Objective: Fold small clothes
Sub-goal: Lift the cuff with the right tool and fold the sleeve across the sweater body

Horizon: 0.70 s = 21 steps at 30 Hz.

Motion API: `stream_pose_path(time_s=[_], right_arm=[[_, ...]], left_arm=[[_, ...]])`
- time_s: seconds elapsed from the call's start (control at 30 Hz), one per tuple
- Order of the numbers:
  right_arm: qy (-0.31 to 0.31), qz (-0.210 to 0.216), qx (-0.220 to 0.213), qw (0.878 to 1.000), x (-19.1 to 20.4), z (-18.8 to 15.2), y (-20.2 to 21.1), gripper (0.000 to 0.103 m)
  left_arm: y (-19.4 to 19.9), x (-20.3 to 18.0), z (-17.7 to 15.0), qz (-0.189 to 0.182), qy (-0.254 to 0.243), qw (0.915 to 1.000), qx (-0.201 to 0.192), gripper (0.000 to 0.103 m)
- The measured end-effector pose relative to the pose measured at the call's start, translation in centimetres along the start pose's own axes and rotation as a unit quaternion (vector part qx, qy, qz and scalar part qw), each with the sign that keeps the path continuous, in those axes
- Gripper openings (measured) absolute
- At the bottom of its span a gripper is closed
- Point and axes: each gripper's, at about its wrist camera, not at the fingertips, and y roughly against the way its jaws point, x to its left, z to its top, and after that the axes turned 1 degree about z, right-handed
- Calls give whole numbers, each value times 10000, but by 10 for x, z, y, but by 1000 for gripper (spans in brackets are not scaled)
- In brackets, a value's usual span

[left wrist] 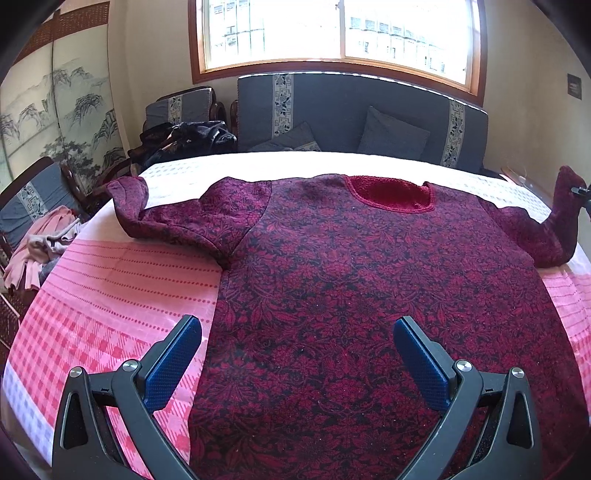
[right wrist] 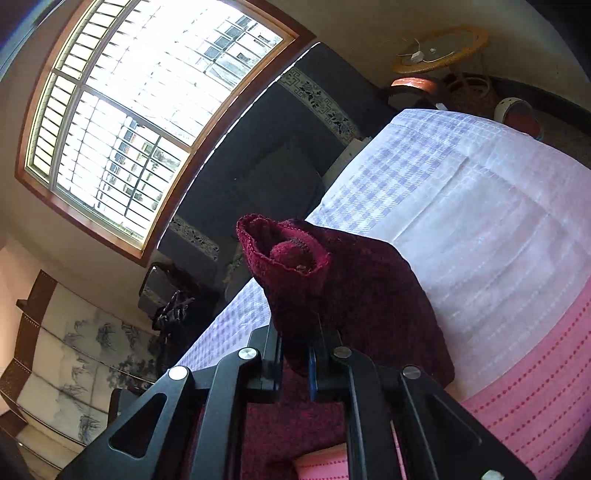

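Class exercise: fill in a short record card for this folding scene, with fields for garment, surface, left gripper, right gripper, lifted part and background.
garment: dark red floral sweater, spread flat, neckline facing away
surface: pink and white checked cloth under the sweater
left gripper: left gripper open, fingers over the hem area, holding nothing
right gripper: right gripper shut on the sleeve
lifted part: sleeve, cuff raised off the cloth
background: window, grey sofa

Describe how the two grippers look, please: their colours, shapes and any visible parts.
The left gripper has black angular linkage arms with triangular cut-outs and round silver bolts; its fingers carry blue textured pads. The right gripper has the same black frame, silver bolts and a blue pad edge.
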Motion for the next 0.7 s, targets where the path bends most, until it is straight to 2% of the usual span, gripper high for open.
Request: stream_pose_path(time_s=[0.13, 0.3, 0.53, 0.7], right_arm=[[187, 376, 386, 9984, 54, -41, -38, 9], [378, 637, 965, 9926, 115, -113, -100, 9], [635, 736, 1734, 9800, 178, -212, -178, 9], [964, 672, 2066, 9713, 218, -268, -215, 9]], left_arm=[[3, 8, 6, 24, 11, 10000, 2, 103], [4, 20, 10, -33, 59, 10000, 0, 103], [-7, 36, 10, -120, 95, 9998, 127, 103], [-9, 44, 10, -192, 135, 9997, 74, 103]])
